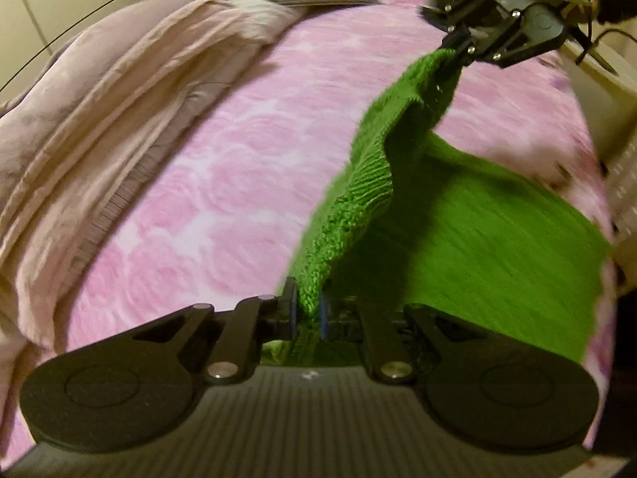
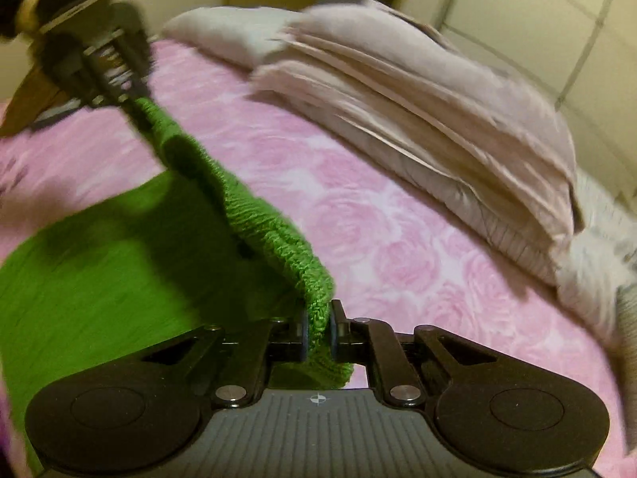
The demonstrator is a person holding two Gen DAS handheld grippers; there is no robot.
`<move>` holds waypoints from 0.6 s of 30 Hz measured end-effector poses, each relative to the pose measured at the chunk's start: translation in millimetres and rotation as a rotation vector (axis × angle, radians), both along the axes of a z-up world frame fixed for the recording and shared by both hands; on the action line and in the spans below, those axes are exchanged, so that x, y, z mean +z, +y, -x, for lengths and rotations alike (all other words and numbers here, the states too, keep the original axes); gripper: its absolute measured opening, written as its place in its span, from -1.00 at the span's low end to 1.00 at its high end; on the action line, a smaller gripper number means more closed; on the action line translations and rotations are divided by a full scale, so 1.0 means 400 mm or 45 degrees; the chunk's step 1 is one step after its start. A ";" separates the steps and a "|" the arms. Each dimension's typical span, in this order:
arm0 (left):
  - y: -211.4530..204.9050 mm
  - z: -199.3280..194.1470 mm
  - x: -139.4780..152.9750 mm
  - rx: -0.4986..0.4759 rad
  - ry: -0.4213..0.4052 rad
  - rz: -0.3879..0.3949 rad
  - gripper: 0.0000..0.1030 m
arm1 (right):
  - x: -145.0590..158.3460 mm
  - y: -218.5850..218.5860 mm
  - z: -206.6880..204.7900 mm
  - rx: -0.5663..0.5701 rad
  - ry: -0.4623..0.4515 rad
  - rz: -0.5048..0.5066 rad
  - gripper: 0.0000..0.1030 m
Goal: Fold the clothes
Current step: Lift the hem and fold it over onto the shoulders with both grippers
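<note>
1. Black two-finger left tool is clamped on the ribbed edge of the green knitted garment; the right tool pinches the same edge further along.
2. That edge hangs lifted between them — the rest lies on the pink rose-patterned bed.
3. Keep both tools level and the edge taut, then carry it across evenly — likely avoiding a skewed fold.

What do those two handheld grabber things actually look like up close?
Both match. The left gripper and right gripper are matte black: two round discs on a ribbed grey body, with angled link bars joined by silver pins leading to narrow jaws with bluish pads. The right one shows a small green light and a thin dark cable in the left wrist view.
</note>
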State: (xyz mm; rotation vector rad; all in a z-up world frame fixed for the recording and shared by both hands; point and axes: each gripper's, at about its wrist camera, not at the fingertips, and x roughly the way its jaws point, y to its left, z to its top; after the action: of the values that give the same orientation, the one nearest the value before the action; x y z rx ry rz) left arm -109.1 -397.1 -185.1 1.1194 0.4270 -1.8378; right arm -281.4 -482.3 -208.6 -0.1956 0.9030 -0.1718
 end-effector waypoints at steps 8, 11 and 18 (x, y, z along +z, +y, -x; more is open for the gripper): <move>0.338 0.144 -0.163 -0.148 -0.066 -0.068 -0.86 | -0.137 0.397 0.160 -0.020 0.134 0.063 -0.89; 0.382 0.168 -0.209 -0.136 -0.054 -0.074 -0.86 | -0.196 0.456 0.176 -0.029 0.178 0.061 -0.89; 0.424 0.193 -0.263 -0.101 -0.120 -0.014 -0.86 | -0.277 0.471 0.201 0.010 0.174 0.119 -0.89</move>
State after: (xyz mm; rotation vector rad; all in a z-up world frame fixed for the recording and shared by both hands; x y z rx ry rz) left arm -186.4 -227.4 -290.5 1.2407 0.3422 -1.8441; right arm -361.7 -293.8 -319.5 -0.3005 1.0306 -0.1950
